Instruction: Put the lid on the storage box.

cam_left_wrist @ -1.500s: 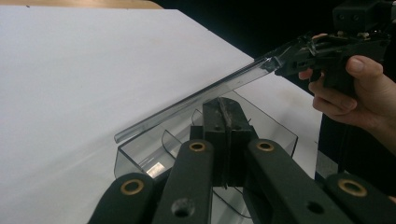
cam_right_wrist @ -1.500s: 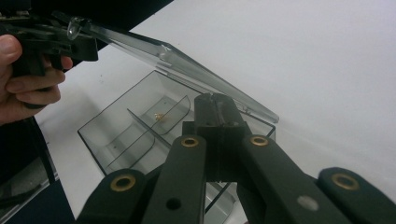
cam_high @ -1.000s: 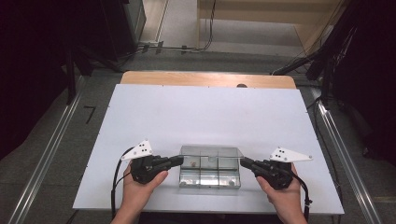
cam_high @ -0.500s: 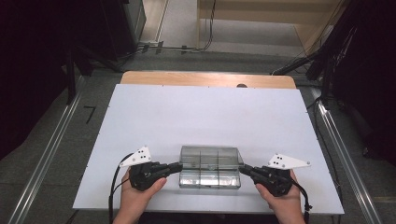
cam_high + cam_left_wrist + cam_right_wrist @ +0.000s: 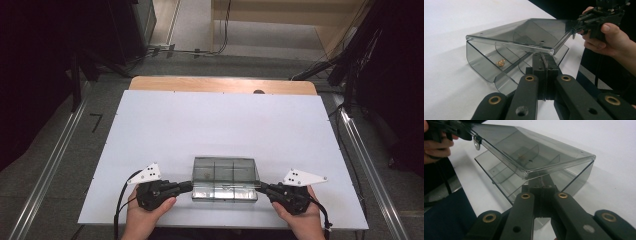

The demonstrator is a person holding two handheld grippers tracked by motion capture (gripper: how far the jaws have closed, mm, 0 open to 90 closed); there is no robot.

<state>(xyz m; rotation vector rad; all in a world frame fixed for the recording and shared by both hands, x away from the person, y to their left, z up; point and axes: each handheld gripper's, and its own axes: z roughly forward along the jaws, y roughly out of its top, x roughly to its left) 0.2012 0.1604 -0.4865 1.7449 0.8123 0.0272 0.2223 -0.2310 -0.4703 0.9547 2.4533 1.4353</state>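
Observation:
A smoky clear plastic box [image 5: 225, 192] with inner dividers lies near the table's front edge. Its hinged lid [image 5: 225, 169] is tilted up at the front. My left gripper [image 5: 189, 186] is shut on the lid's front left corner [image 5: 549, 51]. My right gripper [image 5: 261, 187] is shut on the front right corner [image 5: 530, 175]. The left gripper view shows a small golden piece [image 5: 500, 62] in one compartment, and the right gripper [image 5: 575, 25] at the lid's far corner. In the right gripper view the left gripper [image 5: 474, 135] pinches the opposite corner.
The white table top [image 5: 220, 125] stretches wide behind the box, with a wooden edge [image 5: 220, 85] at the back. Dark stands and cables lie on the floor beyond. The person's hands [image 5: 150, 215] come in at the table's near edge.
Both grippers have shifted slightly toward the table's near edge at the box's ends, and the lid's front edge has moved with them. The box base has stayed put.

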